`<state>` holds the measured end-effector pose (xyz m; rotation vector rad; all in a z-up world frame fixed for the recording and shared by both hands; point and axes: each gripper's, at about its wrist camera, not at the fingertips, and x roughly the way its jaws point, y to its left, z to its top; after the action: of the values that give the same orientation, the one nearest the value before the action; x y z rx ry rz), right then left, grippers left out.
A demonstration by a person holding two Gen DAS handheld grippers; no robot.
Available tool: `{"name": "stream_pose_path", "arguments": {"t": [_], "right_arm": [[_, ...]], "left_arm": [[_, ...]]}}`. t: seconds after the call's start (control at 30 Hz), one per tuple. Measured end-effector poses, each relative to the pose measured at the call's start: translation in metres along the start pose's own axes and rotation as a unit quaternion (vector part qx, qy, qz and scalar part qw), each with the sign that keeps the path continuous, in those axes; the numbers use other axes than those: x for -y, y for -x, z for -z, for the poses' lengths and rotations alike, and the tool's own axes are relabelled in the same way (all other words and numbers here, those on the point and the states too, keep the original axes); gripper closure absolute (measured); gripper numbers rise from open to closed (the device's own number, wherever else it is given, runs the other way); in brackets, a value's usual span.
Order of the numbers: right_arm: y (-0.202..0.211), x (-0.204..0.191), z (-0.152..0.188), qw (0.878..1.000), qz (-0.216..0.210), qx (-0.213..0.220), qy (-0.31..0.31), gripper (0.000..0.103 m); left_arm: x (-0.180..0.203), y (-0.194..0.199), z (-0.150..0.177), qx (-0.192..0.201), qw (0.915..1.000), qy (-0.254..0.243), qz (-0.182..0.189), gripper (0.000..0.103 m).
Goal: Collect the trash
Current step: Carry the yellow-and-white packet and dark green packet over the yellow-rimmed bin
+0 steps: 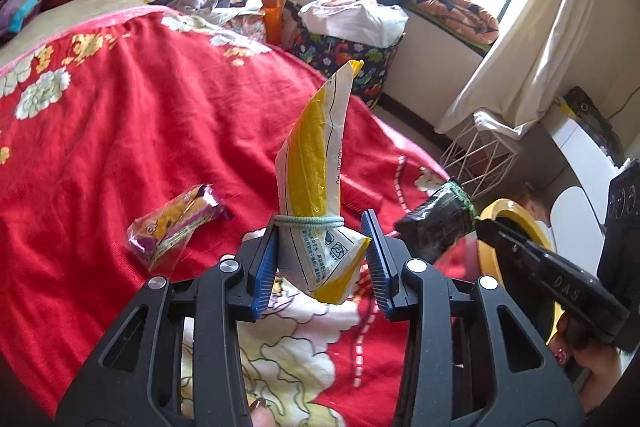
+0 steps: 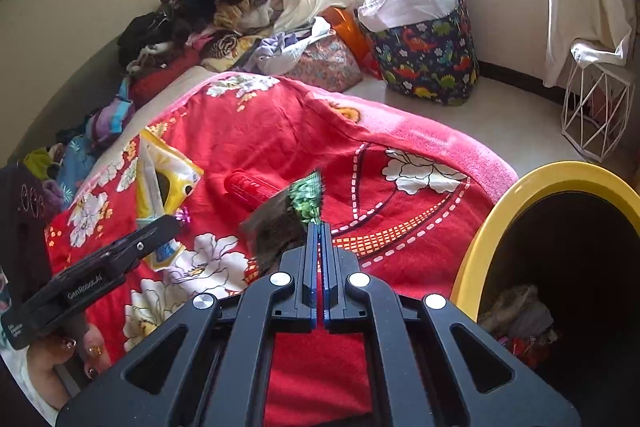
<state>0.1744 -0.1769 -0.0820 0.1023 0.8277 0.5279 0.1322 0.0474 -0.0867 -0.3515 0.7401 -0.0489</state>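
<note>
Two grippers were in use over a red floral blanket [image 1: 140, 131]. The left gripper [image 1: 322, 259] had its blue pads partly closed on the lower end of a yellow-and-white wrapper [image 1: 316, 167], which rose upright from between the jaws and was clear of the blanket. A purple snack wrapper [image 1: 176, 223] lay on the blanket just left of those jaws. The right gripper [image 2: 319, 259] had its jaws fully closed, pinching a dark wrapper with a green edge [image 2: 280, 223] that projected up-left from the tips. A yellow-rimmed bin [image 2: 532, 183], holding some trash, stood to the right of those jaws.
</note>
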Motion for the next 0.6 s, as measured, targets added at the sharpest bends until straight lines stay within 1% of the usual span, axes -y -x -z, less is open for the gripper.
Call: {"name": "stream_pose_path", "arguments": {"t": [0.2, 0.6], "right_arm": [[0.022, 0.001, 0.001, 1.000, 0.005, 0.024, -0.002, 0.101], [0.068, 0.036, 0.004, 0.997, 0.030, 0.068, -0.038, 0.101]], "left_arm": [[0.017, 0.011, -0.005, 0.013, 0.9997, -0.014, 0.017, 0.071], [0.052, 0.023, -0.005, 0.025, 0.9976, -0.044, 0.047, 0.071]]}}
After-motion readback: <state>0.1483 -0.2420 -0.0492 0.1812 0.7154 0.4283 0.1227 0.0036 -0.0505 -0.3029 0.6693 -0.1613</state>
